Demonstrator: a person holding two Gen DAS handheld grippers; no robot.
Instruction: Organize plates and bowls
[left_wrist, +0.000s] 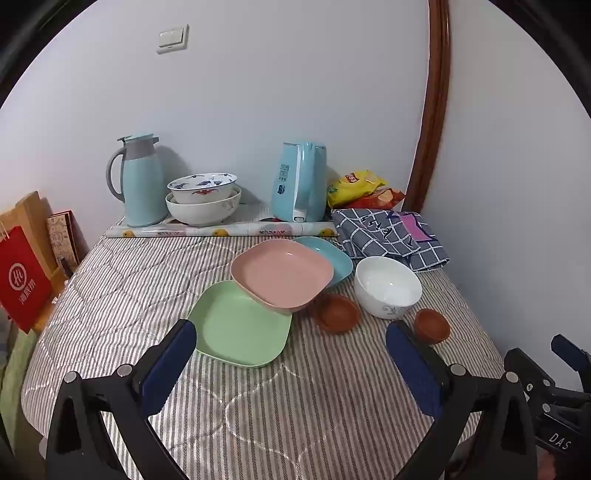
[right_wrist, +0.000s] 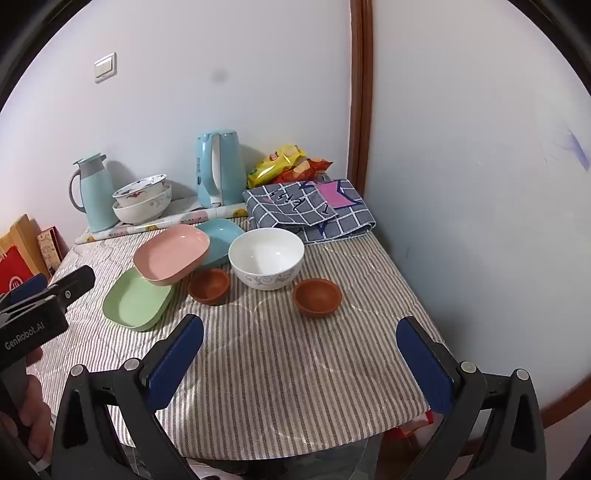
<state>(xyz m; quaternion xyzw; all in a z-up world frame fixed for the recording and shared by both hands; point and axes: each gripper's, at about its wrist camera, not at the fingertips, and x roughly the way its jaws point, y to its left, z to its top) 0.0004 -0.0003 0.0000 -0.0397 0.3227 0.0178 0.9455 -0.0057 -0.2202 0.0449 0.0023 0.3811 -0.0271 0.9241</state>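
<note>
A pink plate (left_wrist: 282, 275) (right_wrist: 171, 254) leans on a green plate (left_wrist: 240, 326) (right_wrist: 136, 299) and a blue plate (left_wrist: 332, 254) (right_wrist: 221, 238) on the striped tablecloth. A white bowl (left_wrist: 388, 286) (right_wrist: 266, 257) stands to their right, with two small brown bowls, one to its left (left_wrist: 338, 314) (right_wrist: 209, 285) and one to its right (left_wrist: 432, 325) (right_wrist: 317, 296). My left gripper (left_wrist: 291, 343) is open and empty, above the cloth in front of the green plate. My right gripper (right_wrist: 301, 341) is open and empty, in front of the right brown bowl.
At the back a tray (left_wrist: 221, 230) holds a blue thermos jug (left_wrist: 142, 181), two stacked patterned bowls (left_wrist: 203, 199) and a blue kettle (left_wrist: 299, 181). Snack bags (left_wrist: 360, 188) and a folded checked cloth (left_wrist: 391, 232) lie at the back right. Paper bags (left_wrist: 22, 273) stand left of the table.
</note>
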